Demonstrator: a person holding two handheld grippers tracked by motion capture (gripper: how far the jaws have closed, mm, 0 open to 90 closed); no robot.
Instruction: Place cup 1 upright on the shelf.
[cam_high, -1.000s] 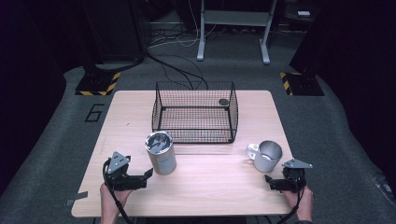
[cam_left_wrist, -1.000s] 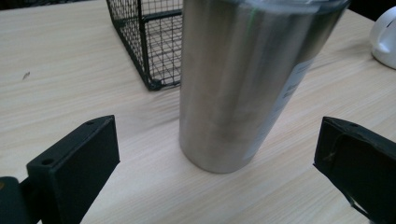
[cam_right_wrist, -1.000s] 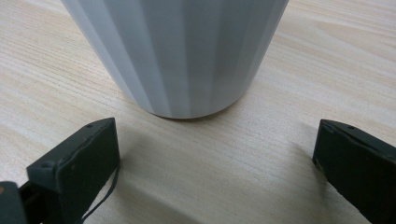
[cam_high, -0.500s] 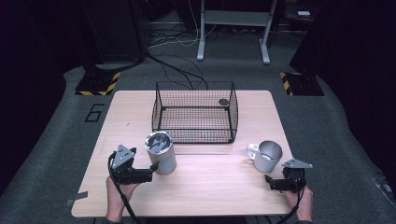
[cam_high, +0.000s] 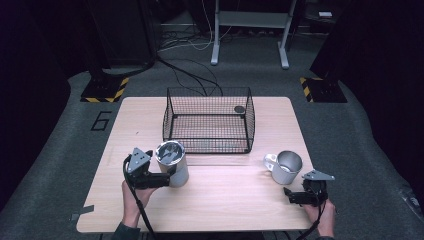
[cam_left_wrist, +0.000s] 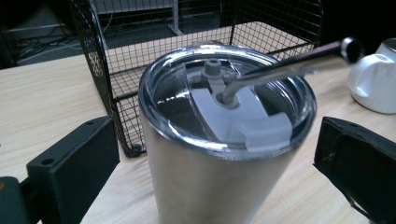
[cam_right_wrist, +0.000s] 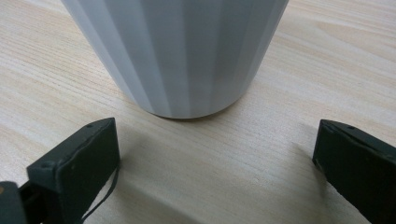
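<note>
A steel tumbler with a clear lid and a bent metal straw stands upright on the front left of the wooden table. My left gripper is open, its jaws standing on either side of the tumbler with small gaps. A white ribbed mug stands at the front right with its handle pointing left. My right gripper is open just in front of the mug, and bare table lies between its jaws.
A black wire basket stands at the middle back of the table, just behind the tumbler, with a small dark round thing at its far right corner. Cables and a stand's legs lie on the floor beyond.
My left gripper has moved right and forward, up to the tumbler, so its jaws now flank it. The right gripper and the mug have stayed put.
</note>
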